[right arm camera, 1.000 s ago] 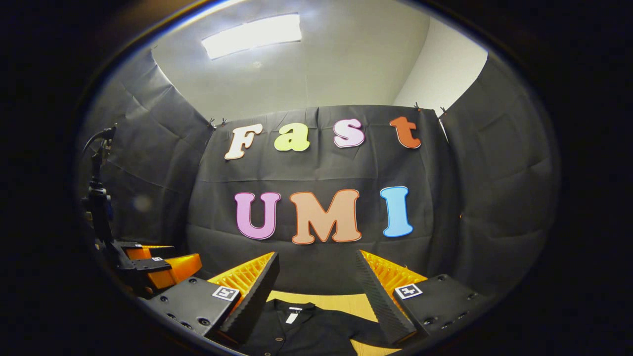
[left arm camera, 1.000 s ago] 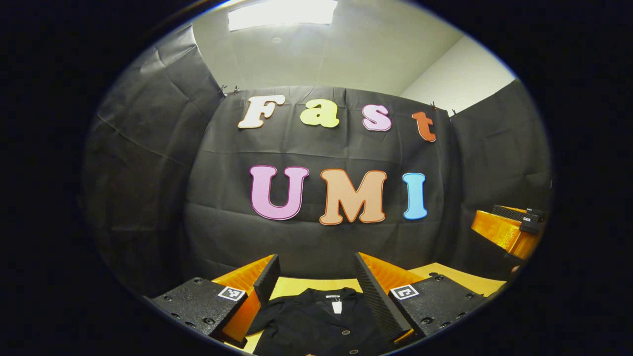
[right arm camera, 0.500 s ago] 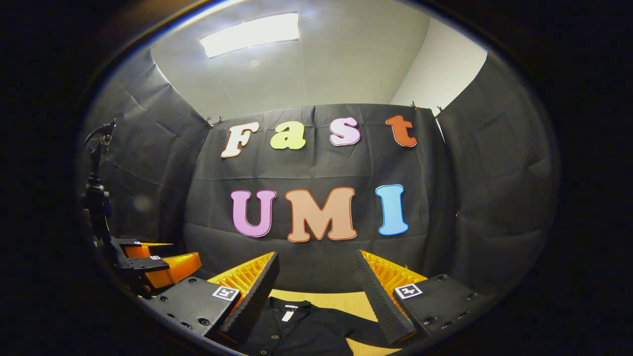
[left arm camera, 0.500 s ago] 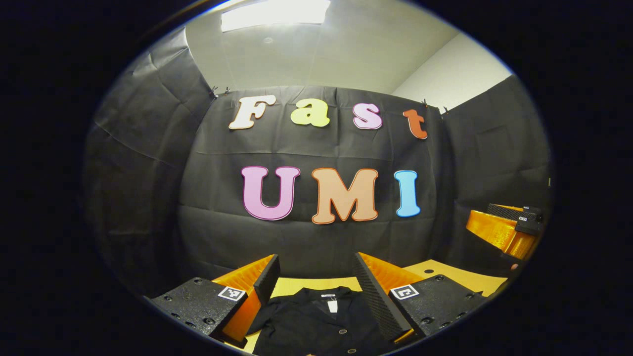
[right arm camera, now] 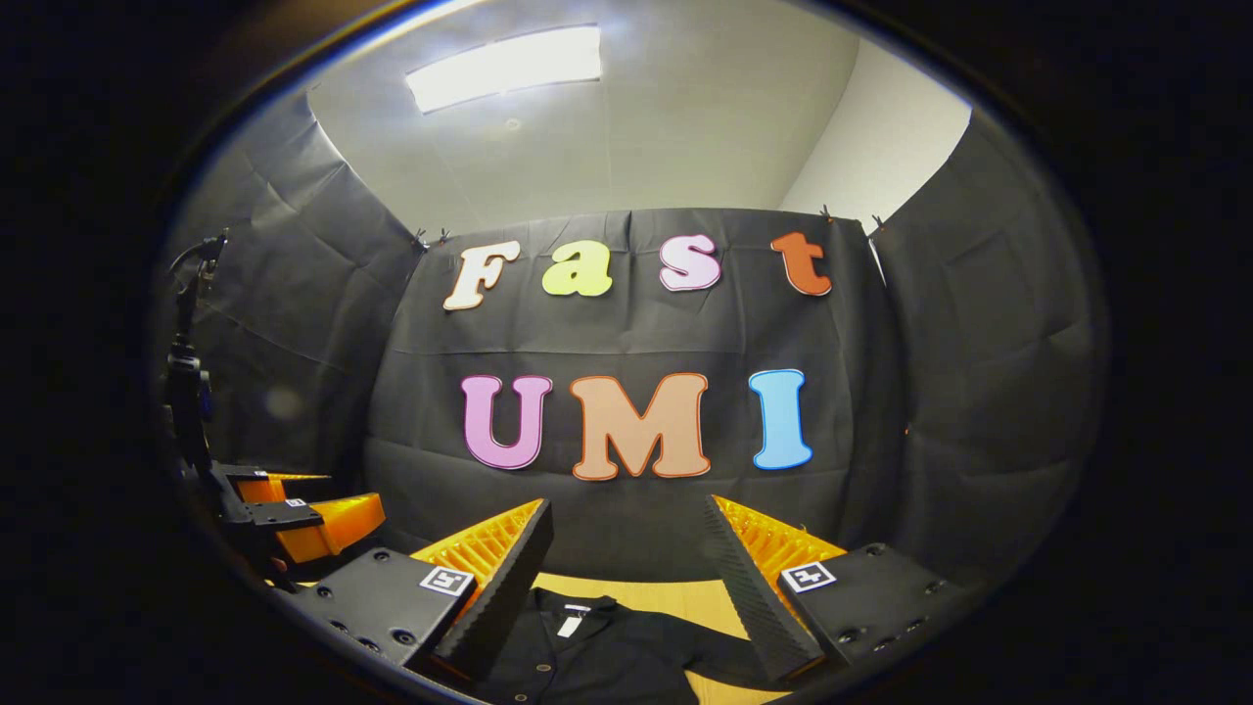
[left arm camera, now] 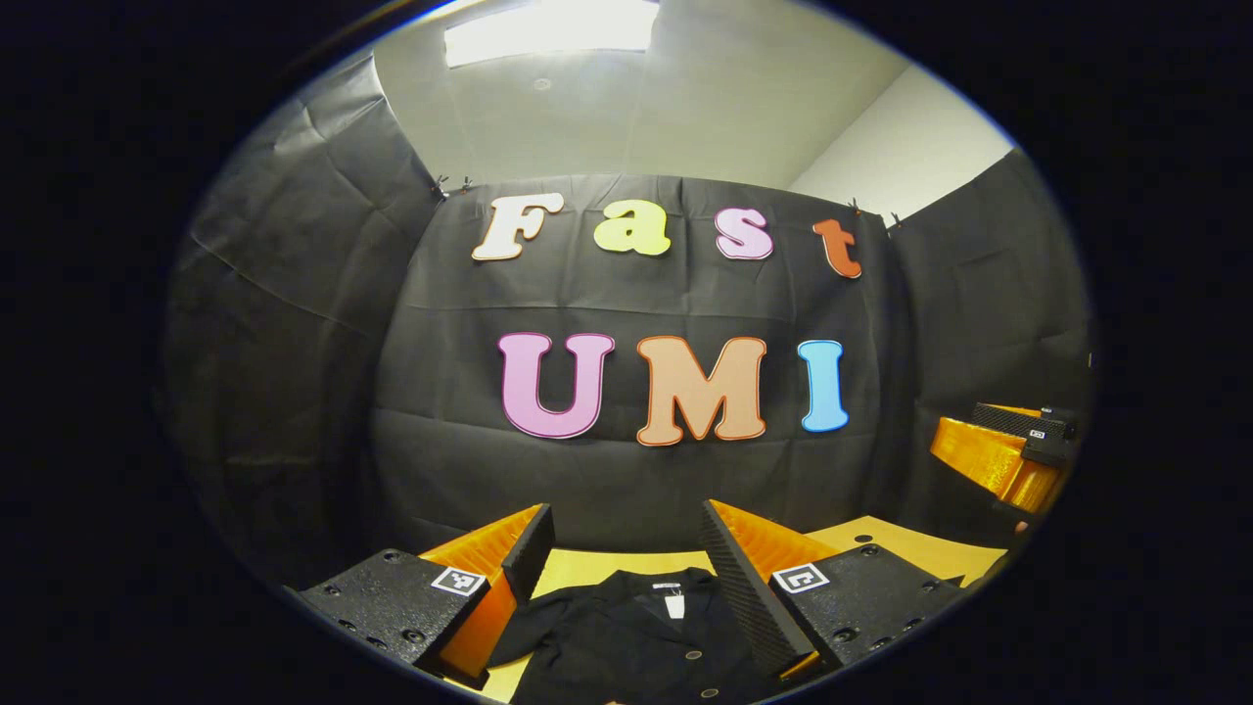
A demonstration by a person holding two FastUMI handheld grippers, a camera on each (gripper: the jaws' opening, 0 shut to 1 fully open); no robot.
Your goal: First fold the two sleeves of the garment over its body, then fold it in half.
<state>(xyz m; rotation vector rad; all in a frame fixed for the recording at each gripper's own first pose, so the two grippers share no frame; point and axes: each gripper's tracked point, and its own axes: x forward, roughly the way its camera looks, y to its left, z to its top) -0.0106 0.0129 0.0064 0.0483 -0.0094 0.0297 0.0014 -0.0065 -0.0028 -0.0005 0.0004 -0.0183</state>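
Black button-front garment lies flat on the yellow wooden worktop, collar and white neck label toward the back wall, in front of both grippers. Sleeves look unfolded; one runs out to the side in the right gripper view.

Left gripper and right gripper both hover above it, fingers wide apart, holding nothing.

My read: sleeve folds not started. Drop each gripper to a cuff, pinch only the top layer, lift low, carry across the body, release flat. Avoid dragging the body fabric.

Surroundings: black cloth booth wall, ceiling light panel, black stand with cable at the left. Nothing on the worktop blocks the sleeves.
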